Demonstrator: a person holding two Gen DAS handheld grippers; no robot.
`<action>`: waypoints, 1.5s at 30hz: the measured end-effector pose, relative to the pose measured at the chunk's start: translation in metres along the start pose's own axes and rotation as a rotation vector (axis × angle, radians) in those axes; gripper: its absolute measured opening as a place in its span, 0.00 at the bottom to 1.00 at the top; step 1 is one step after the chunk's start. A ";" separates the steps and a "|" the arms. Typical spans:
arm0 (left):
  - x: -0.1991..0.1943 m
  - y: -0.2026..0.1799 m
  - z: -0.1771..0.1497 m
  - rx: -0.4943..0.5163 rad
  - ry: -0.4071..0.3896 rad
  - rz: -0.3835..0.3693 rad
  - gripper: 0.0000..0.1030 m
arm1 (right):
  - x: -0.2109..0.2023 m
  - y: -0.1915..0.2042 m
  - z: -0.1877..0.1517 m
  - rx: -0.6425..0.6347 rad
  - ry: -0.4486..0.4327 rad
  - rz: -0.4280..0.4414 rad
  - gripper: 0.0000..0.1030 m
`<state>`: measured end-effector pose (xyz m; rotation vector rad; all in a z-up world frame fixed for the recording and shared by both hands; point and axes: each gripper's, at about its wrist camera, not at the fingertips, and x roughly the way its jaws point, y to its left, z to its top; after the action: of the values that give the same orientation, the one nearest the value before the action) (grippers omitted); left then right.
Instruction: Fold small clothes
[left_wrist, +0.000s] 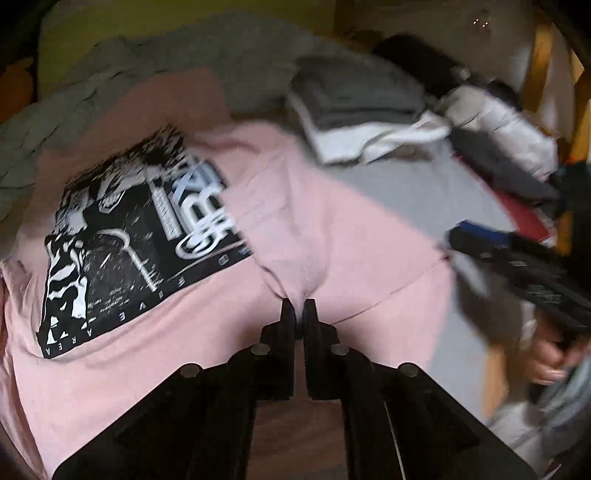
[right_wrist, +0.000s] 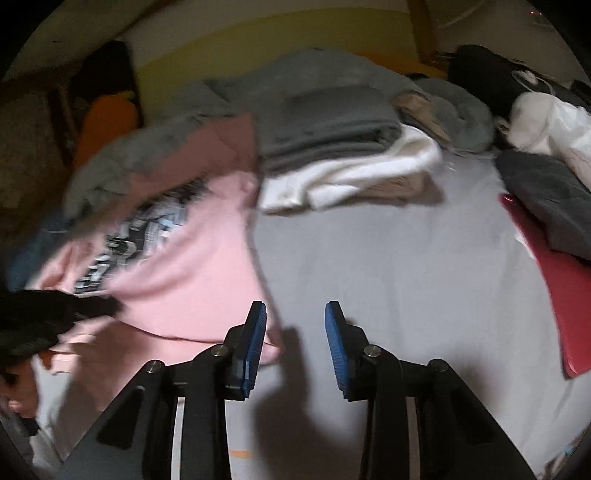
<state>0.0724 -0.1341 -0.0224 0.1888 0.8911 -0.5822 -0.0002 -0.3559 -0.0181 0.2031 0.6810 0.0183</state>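
The pink T-shirt (left_wrist: 207, 332) lay spread, print up, on the grey bed sheet (right_wrist: 406, 266), toward the left side of the bed, with a pile of folded clothes (right_wrist: 332, 122) behind it near the far edge. The left tool (left_wrist: 298, 308) was clenched on a small pucker of pink cloth at the shirt's edge. The right tool (right_wrist: 295, 325) hung released above the bare sheet just beside the shirt's hem, with nothing between its blue pads (right_wrist: 255, 339). I judged the shirt light, soft and limp; it would sag and wrinkle, so it was best taken at hems or corners with both tools.
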 end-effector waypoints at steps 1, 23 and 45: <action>0.009 0.005 -0.002 -0.018 0.016 0.007 0.17 | 0.003 0.005 0.000 -0.005 0.010 0.025 0.33; 0.067 0.093 0.088 -0.432 -0.051 -0.195 0.02 | 0.028 0.001 -0.011 -0.038 0.115 -0.129 0.11; -0.003 0.072 -0.015 -0.300 -0.144 -0.075 0.63 | 0.009 0.023 -0.011 -0.091 0.056 0.092 0.62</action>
<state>0.1008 -0.0678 -0.0354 -0.1564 0.8366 -0.5175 0.0013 -0.3306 -0.0275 0.1468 0.7243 0.1438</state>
